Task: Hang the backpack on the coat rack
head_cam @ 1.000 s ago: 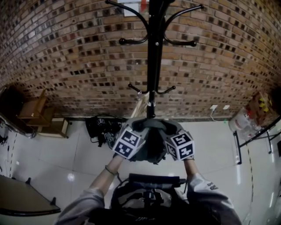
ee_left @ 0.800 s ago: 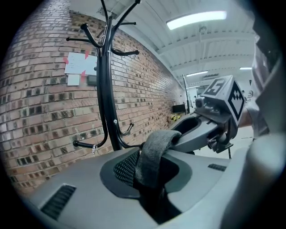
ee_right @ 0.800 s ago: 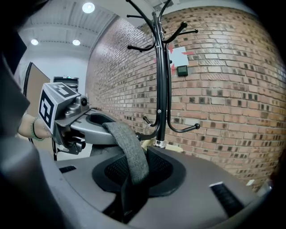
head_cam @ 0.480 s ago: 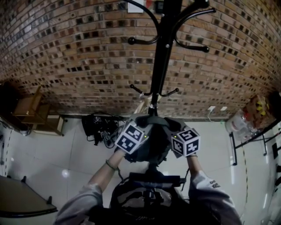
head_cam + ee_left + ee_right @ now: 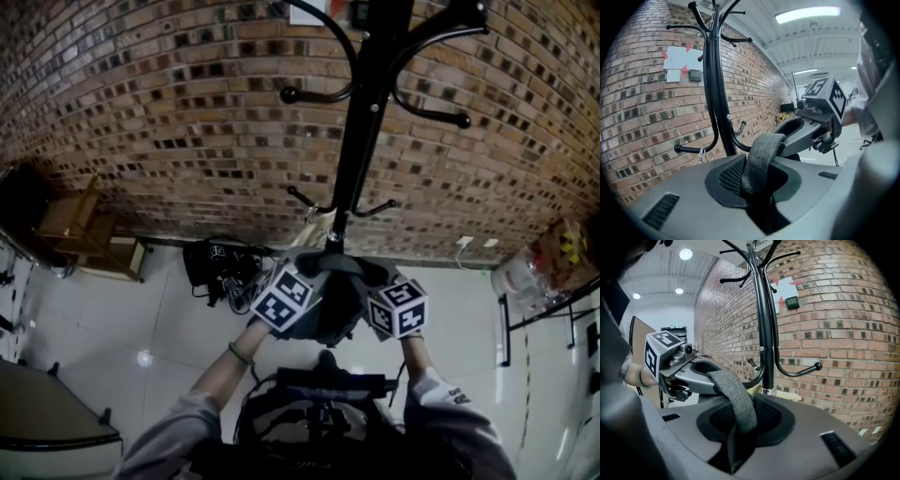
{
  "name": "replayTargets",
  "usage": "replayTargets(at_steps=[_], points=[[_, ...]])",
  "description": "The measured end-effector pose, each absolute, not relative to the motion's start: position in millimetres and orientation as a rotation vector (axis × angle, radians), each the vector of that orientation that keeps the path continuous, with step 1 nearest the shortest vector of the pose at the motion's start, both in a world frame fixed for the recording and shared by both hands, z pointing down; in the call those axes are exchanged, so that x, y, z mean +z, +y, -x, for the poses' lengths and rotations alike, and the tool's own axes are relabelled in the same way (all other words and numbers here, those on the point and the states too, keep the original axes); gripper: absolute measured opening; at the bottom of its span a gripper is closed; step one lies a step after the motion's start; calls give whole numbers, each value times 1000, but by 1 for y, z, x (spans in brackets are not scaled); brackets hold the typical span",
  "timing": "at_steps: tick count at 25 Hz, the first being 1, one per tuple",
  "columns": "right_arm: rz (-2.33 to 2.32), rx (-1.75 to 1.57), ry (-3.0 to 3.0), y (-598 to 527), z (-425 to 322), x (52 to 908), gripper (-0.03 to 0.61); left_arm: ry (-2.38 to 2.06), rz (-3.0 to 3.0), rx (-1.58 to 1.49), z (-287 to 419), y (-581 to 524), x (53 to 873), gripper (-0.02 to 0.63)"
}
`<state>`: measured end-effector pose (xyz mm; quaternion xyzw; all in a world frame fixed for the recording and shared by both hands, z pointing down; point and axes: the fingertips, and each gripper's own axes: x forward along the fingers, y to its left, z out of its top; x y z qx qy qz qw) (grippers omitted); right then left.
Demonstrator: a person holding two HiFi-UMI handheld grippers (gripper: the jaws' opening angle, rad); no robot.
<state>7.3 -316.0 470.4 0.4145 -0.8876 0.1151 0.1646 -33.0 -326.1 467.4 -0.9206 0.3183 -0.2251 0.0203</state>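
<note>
Backpack strap [image 5: 760, 152] | left gripper [image 5: 757, 199] jaws clamped on it | right gripper [image 5: 736, 446] jaws likewise

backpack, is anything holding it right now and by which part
The left gripper and right gripper each clamp one end of the grey strap on the backpack.

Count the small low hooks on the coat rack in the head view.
2: one small hook left of the coat rack's pole, one right of it, both at its lowest visible tier. Others may be hidden behind the pole.
</note>
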Motion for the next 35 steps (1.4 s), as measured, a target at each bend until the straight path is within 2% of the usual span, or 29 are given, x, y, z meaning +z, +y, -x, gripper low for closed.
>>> replayTargets(at_steps=[17,29,35], points=[[-1096,369,-2504,-365,-12,504,106,1115,2918,-778,25,-369,505,81],[-1145,325,-2470,-358,-13,512,110,1204,2893,-710,24,-367,506,87],[-1237,301,-2416,-352,-13,510,114,1224,2940,-631,28,-354,497,143]])
